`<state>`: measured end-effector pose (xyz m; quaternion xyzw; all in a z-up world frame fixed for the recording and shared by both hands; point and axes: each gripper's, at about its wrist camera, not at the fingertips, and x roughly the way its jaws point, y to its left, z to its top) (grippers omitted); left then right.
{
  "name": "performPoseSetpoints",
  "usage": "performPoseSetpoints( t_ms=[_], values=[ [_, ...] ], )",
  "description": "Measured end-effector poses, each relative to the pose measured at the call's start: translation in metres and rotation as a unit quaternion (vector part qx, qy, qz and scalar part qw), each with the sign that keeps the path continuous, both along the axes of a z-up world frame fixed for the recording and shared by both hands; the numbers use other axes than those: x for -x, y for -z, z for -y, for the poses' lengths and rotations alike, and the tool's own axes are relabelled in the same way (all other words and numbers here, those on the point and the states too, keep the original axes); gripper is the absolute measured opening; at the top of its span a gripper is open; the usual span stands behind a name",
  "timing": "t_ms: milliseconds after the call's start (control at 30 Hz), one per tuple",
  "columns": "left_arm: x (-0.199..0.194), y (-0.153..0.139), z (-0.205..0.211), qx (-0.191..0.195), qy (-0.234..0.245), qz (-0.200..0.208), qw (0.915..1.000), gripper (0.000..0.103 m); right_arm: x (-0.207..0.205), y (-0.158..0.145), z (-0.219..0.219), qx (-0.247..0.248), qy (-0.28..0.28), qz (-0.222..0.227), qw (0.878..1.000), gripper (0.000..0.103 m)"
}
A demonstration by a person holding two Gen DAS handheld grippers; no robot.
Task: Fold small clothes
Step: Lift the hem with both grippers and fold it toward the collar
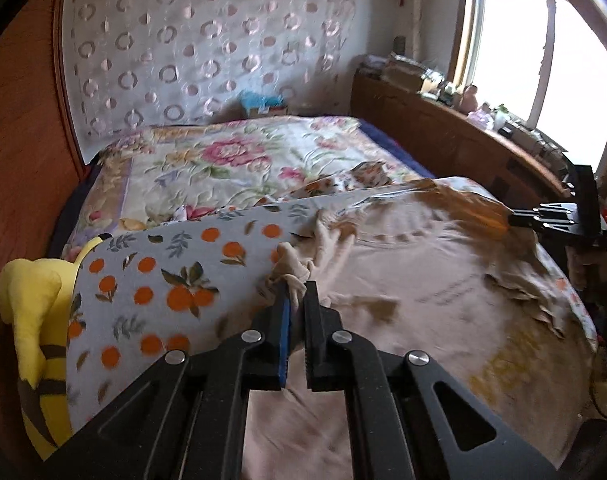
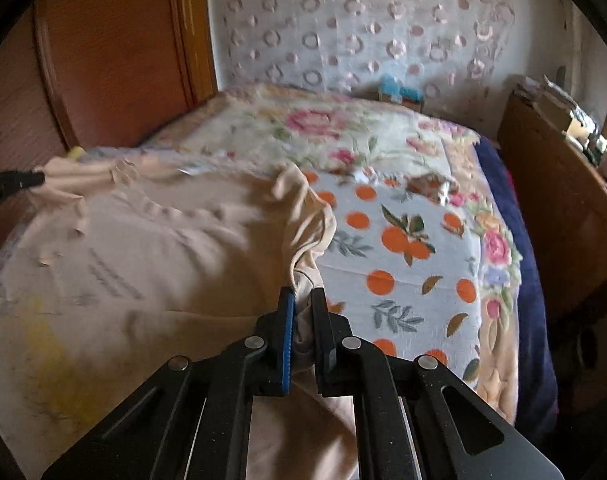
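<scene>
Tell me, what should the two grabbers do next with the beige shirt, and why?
Probably lift both pinched edges a little and carry them across the shirt to start a fold. The left gripper and right gripper are each shut on an edge of the beige cotton shirt, which lies spread over the grey orange-print sheet, its near part lying loose.

Garment (image 1: pixel 403 280) on patterned cloth (image 1: pixel 163 280), plush toy (image 1: pixel 31 300) at left

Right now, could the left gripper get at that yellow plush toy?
Probably not yet: the left gripper is shut on the beige garment. The yellow plush toy lies unblocked at the orange-print cloth's edge.
</scene>
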<state>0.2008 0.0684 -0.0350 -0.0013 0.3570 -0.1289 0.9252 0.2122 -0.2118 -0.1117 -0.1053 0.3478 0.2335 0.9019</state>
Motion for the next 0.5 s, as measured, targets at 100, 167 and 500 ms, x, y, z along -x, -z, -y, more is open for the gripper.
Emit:
performPoseSetpoints(
  t_ms=[100,167,500],
  values=[
    [0.029,-0.006,0.001,0.002,-0.002,0.015,0.9999,0.006,0.026,-0.012,0.006,-0.023,-0.004,0.017,1.000,0.008],
    [0.046,-0.009,-0.003,0.009,-0.006,0.022,0.9997,0.006,0.046,-0.016,0.012,-0.028,-0.004,0.028,0.999,0.008],
    [0.134,-0.010,-0.032,0.020,-0.049,0.053,0.9972,0.006,0.135,-0.008,0.042,-0.043,-0.002,0.048,0.998,0.008]
  ],
)
